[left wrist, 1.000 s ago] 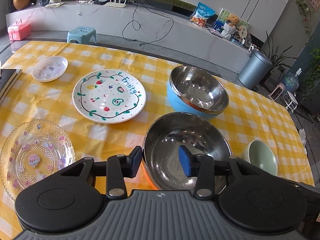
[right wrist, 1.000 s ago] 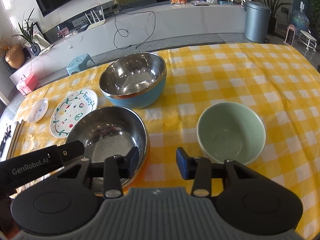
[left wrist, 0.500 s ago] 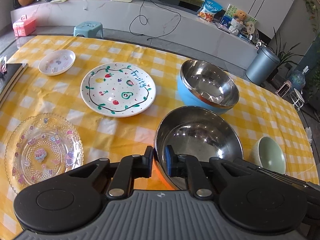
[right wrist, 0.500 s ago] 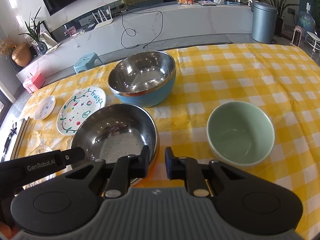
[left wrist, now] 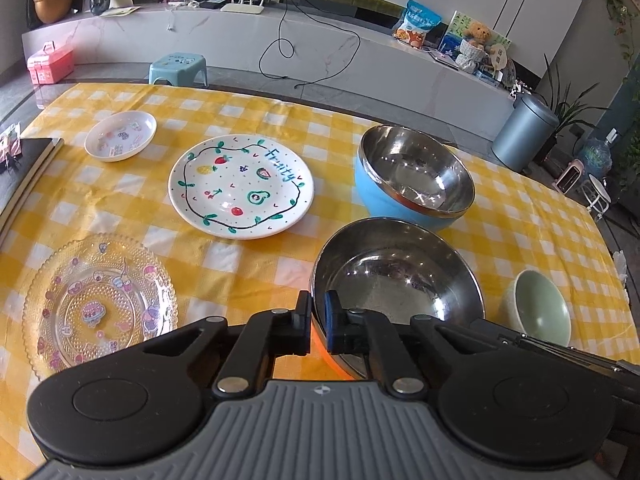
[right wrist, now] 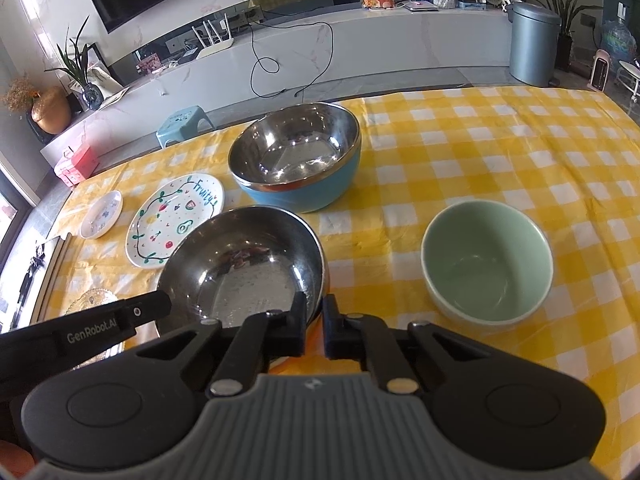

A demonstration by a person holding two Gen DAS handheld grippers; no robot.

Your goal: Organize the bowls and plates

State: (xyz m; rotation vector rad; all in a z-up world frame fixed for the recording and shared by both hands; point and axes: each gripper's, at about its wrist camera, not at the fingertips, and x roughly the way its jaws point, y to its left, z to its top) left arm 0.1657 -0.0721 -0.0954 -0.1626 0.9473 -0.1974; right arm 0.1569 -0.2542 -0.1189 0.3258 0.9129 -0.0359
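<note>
Both grippers clamp the rim of the nearest steel bowl; sorting of plates and bowls looks barely begun.

Nearest the cameras, the left gripper (left wrist: 318, 322) has its fingers shut on the near left rim of the orange-sided steel bowl (left wrist: 396, 276), and the right gripper (right wrist: 314, 326) pinches the same bowl's near right rim, fingers together on the metal. The bowl sits on the yellow-checked table (right wrist: 500, 152), apparently not yet lifted. Just right of it stands the green bowl (right wrist: 486, 260); to its left lies the glass plate (left wrist: 100, 304). Farther back are the blue-sided steel bowl (right wrist: 296, 160), the fruit-painted plate (left wrist: 240, 186) and, farthest, the small white dish (left wrist: 120, 136). Nothing is stacked yet: every piece lies separately, so all the nesting and stacking seems left to do.
</note>
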